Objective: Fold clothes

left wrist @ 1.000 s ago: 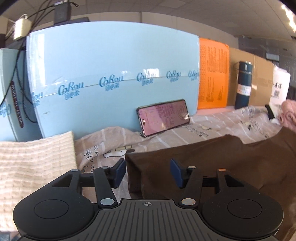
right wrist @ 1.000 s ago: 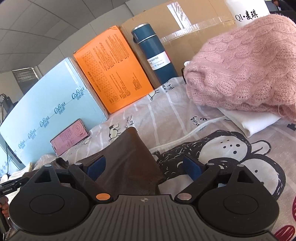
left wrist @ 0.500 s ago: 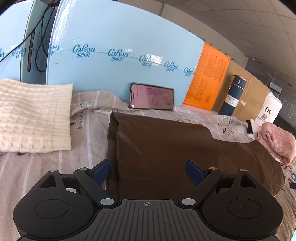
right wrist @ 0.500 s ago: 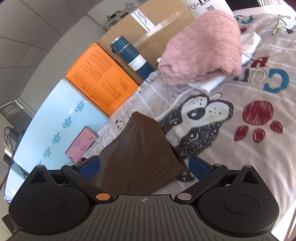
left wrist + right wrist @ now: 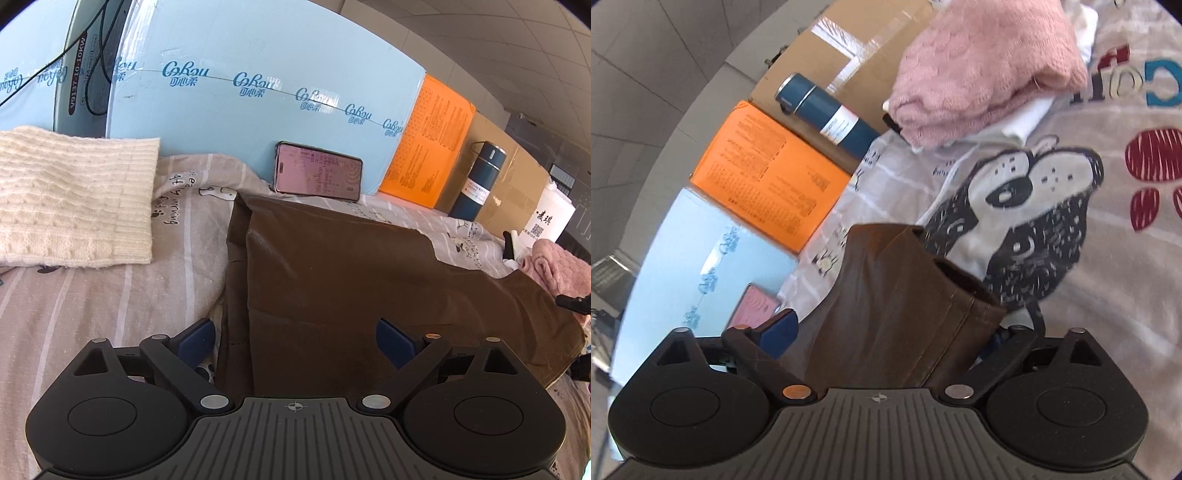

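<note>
Left gripper, spread wider than before, straddles the brown garment; right gripper now closing around its hem.

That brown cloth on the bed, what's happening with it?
A person is folding the brown leathery garment lying on the cartoon-print bedsheet. The right tool is closing around one end of it. The left tool is opening over the other end, not gripping.
</note>
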Demonstrator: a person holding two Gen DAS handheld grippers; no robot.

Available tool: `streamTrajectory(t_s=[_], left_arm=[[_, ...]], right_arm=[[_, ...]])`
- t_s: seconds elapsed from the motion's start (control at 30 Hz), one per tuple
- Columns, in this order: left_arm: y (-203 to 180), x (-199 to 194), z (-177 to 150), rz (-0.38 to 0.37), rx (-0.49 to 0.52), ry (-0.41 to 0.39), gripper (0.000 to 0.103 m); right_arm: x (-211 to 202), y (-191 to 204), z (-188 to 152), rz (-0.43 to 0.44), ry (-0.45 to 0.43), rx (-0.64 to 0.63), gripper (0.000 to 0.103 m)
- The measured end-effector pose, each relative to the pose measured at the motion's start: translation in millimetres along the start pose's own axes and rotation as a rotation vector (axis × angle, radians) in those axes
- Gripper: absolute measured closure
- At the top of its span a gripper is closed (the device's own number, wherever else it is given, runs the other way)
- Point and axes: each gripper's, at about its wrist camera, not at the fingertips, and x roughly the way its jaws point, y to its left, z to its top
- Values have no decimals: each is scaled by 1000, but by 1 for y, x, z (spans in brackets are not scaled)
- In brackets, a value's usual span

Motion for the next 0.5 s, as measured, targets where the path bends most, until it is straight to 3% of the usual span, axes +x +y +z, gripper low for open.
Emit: streamTrajectory(t_s=[0.03, 0.07, 0.13, 0.4, 0.5], left_arm=[[-1, 1, -1, 5, 6, 2, 7], [-2, 1, -2, 5, 11, 1, 7], [-4, 0, -3, 1, 27, -1, 7], [-9, -1, -3, -39, 42, -17, 7], [-9, -1, -2, -40, 42, -19, 7]], right_arm=[[4, 2, -3, -46, -23, -26, 62], [7, 3, -5, -52, -31, -37, 79], [7, 1, -9, 8, -28, -33, 92], [-25, 46, -5, 227, -101, -92, 94], [-31, 77, -11, 311, -79, -139, 94]])
